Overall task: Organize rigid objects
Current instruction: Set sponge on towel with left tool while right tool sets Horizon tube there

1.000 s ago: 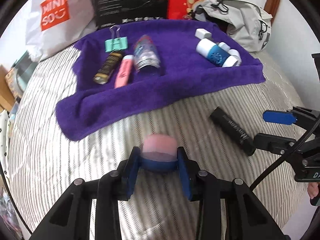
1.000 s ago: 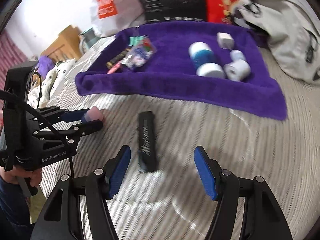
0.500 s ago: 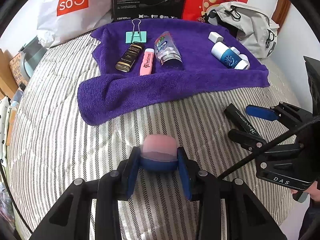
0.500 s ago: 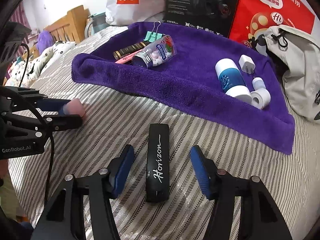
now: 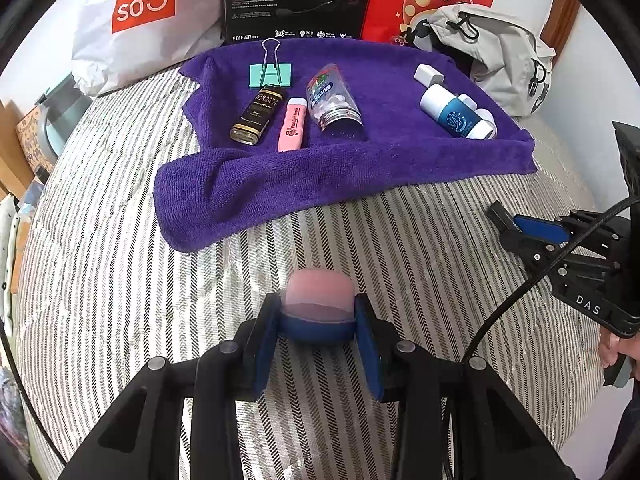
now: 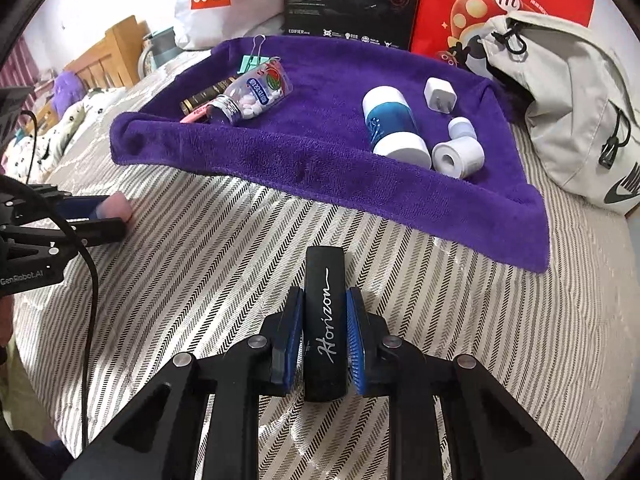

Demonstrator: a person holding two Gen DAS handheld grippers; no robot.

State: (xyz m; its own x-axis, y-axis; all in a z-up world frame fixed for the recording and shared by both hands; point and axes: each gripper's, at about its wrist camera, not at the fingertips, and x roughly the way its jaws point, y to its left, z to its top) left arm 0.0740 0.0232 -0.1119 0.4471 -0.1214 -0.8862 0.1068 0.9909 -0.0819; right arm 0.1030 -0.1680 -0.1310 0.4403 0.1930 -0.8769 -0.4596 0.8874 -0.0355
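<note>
Right wrist view has the right gripper clamped on the black case on the striped bedspread, left gripper gripping a pink-capped tub, so most stuff's already on the purple towel, just these two left I'd say.

place: home bedroom | shown by: striped bedspread – wooden bed frame behind – shopping bag and grey backpack against the wall
</note>
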